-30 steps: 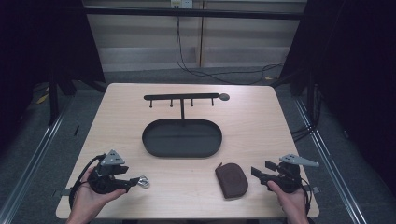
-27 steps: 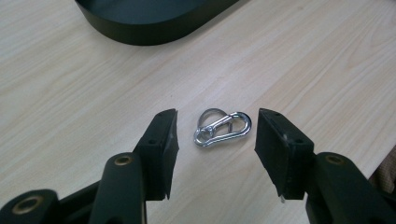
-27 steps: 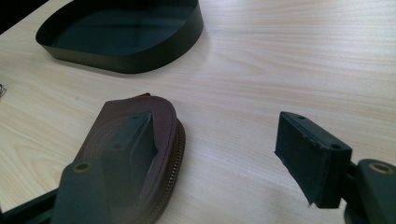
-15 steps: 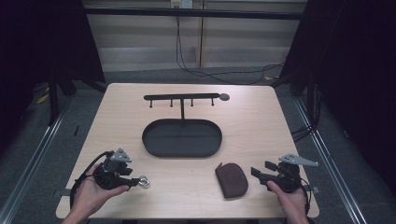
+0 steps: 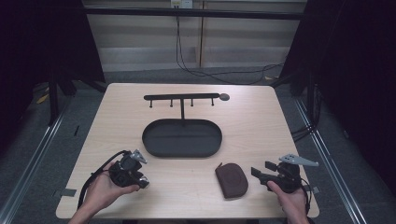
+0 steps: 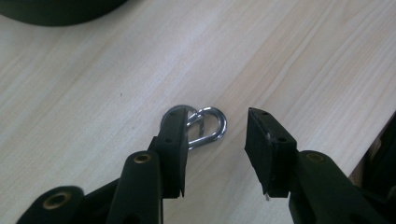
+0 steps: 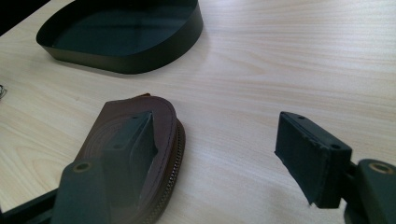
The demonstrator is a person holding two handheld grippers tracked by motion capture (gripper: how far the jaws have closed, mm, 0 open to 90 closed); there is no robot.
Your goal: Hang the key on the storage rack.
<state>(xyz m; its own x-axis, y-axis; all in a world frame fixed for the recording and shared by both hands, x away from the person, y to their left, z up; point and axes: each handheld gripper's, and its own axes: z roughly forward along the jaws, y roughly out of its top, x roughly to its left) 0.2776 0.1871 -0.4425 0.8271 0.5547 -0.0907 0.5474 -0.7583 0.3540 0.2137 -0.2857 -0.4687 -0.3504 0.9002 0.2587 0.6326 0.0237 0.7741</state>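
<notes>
A silver key clip with rings (image 6: 205, 125) lies on the wooden table (image 5: 261, 126). My left gripper (image 6: 214, 140) stands open over it; the left jaw covers part of the clip and the right jaw stands clear of it. In the high view that left gripper (image 5: 141, 181) tilts down near the front left edge. A brown zip pouch (image 5: 232, 179) lies at the front right. My right gripper (image 5: 261, 169) is open just to its right and points at it. In the right gripper view the pouch (image 7: 167, 127) sits behind the left jaw, with the right gripper (image 7: 215, 133) holding nothing.
A black oval tray (image 5: 182, 155) sits mid-table, its wall (image 7: 140, 58) beyond the pouch. Behind it stands a black rack with small hooks (image 5: 182, 97). Cables trail from both grippers. The table's front edge is close to both hands.
My left gripper has tipped forward and down over the key clip, which lay just ahead of its jaws before. The right gripper and the pouch have stayed put.
</notes>
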